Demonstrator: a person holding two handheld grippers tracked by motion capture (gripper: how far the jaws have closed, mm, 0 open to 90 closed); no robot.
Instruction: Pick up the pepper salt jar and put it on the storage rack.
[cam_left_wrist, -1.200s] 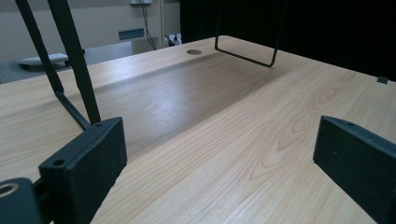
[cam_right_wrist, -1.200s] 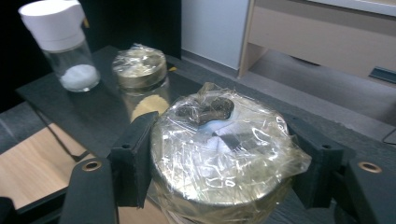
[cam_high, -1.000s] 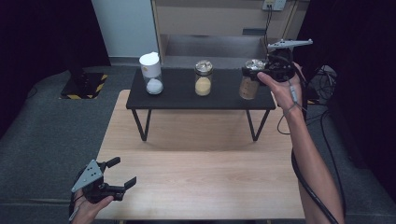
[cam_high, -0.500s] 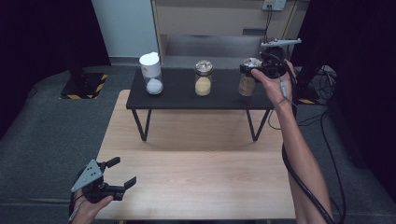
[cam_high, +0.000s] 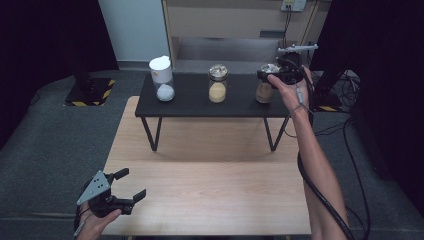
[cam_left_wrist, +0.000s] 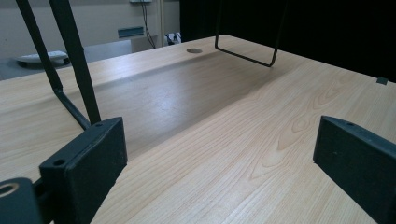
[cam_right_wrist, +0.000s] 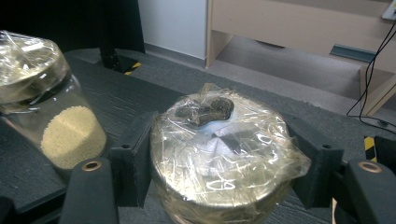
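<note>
Three glass jars stand on a low black stand (cam_high: 200, 102): one with a white lid and white contents (cam_high: 162, 80), one with yellow grains (cam_high: 217, 84), one with brown contents (cam_high: 264, 91). My right gripper (cam_high: 271, 75) is at the top of the brown jar. In the right gripper view its jaws press both sides of the film-wrapped lid (cam_right_wrist: 219, 149), shut on it, with the yellow-grain jar (cam_right_wrist: 51, 112) to the left. My left gripper (cam_high: 131, 185) hangs open over the wooden table's (cam_high: 215, 190) front left corner, with nothing between its pads (cam_left_wrist: 88, 158).
The black stand's thin metal legs (cam_left_wrist: 74, 70) rise from the tabletop ahead of the left gripper. A thick cable (cam_high: 320, 190) trails along the person's right forearm. Grey floor surrounds the table; a beige cabinet (cam_high: 235, 20) stands behind.
The right hand has sunk slightly and edged left at the brown jar's top, jaws still closed on the lid. The left gripper has kept still.
</note>
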